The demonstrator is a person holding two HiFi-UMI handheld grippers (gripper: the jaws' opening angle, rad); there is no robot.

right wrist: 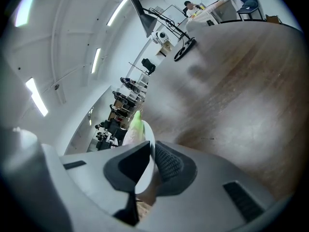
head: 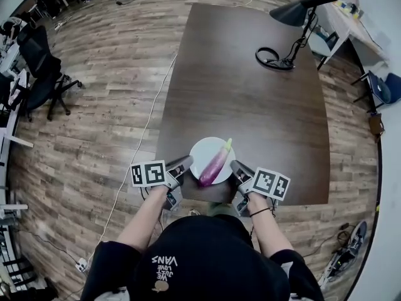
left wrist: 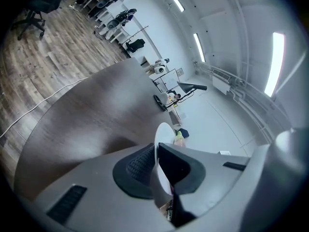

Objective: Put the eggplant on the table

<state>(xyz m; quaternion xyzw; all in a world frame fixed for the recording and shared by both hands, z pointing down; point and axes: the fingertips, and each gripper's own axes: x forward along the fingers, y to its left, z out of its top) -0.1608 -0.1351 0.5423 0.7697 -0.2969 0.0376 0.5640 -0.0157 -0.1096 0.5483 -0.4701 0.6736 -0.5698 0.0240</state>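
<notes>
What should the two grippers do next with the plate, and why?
Probably lower the plate onto the table, kept level. The left hand-held gripper and right hand-held gripper each pinch its rim by the table's near edge, and the eggplant lies loose on it, so a tilt might roll it off.

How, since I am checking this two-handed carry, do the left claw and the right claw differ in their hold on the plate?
The left claw pinches the left rim of the plate; the right claw pinches the opposite, right rim. In the head view the left claw angles in toward the right, the right claw toward the left. Shared: both are shut on the white rim, with the eggplant lying across the plate between them.
</notes>
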